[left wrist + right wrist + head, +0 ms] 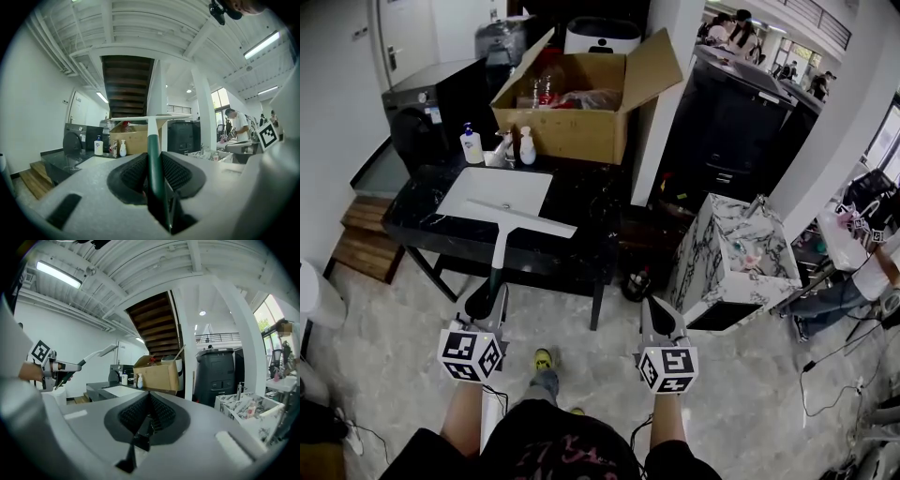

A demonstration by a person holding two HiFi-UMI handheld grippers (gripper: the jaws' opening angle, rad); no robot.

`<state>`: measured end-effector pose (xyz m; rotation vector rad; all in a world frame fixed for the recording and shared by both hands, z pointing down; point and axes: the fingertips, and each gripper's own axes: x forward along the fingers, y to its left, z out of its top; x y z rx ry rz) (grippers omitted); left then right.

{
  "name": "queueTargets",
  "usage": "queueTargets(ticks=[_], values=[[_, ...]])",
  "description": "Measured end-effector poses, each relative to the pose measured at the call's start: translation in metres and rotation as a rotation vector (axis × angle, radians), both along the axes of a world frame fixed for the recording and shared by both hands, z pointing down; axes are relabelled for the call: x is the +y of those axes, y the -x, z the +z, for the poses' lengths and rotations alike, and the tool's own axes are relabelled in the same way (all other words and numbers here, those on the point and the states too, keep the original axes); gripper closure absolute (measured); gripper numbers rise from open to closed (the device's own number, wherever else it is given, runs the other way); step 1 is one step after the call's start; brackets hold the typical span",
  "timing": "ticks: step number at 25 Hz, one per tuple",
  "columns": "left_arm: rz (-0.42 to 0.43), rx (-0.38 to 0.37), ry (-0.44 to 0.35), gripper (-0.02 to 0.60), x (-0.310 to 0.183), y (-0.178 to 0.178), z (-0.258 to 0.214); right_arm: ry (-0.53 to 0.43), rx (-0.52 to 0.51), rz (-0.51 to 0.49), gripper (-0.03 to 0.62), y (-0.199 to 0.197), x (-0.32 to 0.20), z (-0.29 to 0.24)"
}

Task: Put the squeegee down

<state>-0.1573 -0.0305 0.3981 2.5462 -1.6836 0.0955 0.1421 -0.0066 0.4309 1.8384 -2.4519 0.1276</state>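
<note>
the left tongs (pixel 486 302) are gripping the squeegee (pixel 508 225) by its handle, holding it across the front edge of the surface (pixel 581 206). the right tongs (pixel 660 319) are sitting closed and empty. the next move is probably lowering it, then releasing.

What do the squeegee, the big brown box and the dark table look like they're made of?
Squeegee: probably plastic, with a matte white head and shaft and a dark green grip.
Box: plain cardboard, dull brown with bent flaps.
Table: glossy black top with pale veins, perhaps marble or an imitation.

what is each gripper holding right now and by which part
The left gripper is clamped on the dark green handle of the white-bladed squeegee. The right gripper has its jaws together, holding nothing.
</note>
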Motion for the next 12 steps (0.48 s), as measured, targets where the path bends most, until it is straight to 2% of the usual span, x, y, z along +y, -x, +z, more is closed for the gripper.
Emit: queueTargets(ticks=[12], values=[[0.045,0.042,0.025,0.477,-0.103,-0.013,0.017,0.008,0.035,0.046,0.583,-0.012,-0.086,0.006]])
